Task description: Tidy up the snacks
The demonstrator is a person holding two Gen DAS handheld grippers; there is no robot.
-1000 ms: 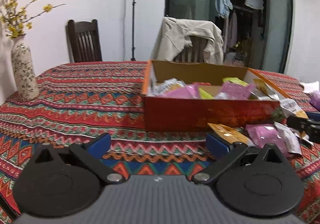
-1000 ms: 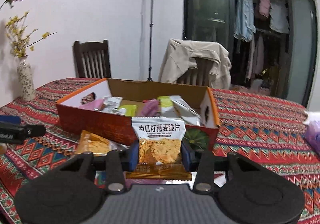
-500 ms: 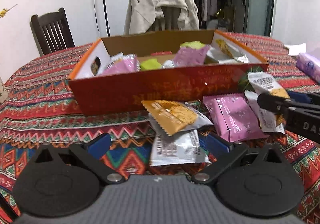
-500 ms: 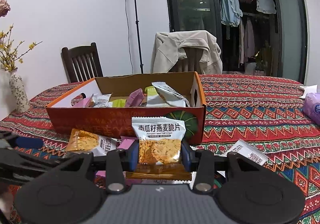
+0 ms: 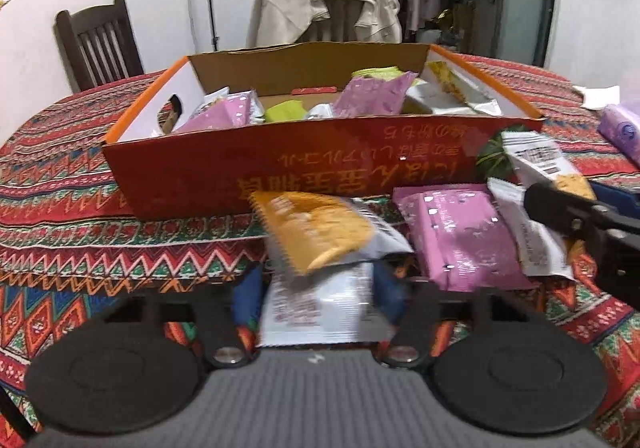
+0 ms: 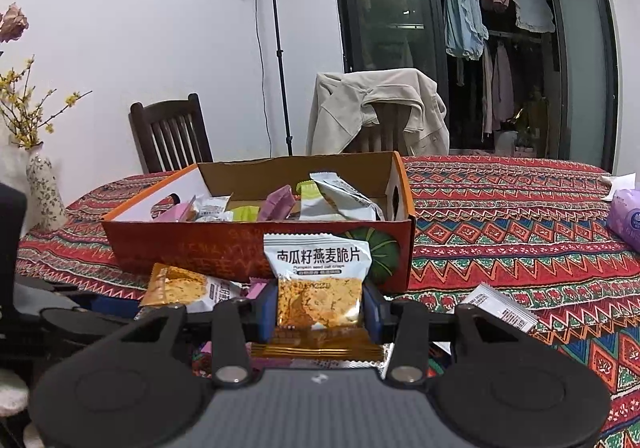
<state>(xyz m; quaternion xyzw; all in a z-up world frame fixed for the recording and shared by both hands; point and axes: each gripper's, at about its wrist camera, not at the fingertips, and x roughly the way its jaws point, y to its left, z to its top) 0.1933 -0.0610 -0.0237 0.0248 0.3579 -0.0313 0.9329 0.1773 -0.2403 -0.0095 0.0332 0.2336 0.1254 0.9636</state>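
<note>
An orange cardboard box holds several snack packets on the patterned tablecloth. My left gripper is shut on a white snack packet lying in front of the box, under an orange packet. A pink packet lies to its right. My right gripper is shut on an upright pumpkin seed oat crisp packet, held just in front of the box. The right gripper also shows at the right edge of the left wrist view.
A white packet lies right of my right gripper. A purple tissue pack sits at the far right. A flower vase stands at the left. Two chairs stand behind the table.
My left gripper swung right to the packets in front of the box and closed on the white packet. My right gripper kept hold of its packet, shifting slightly.
</note>
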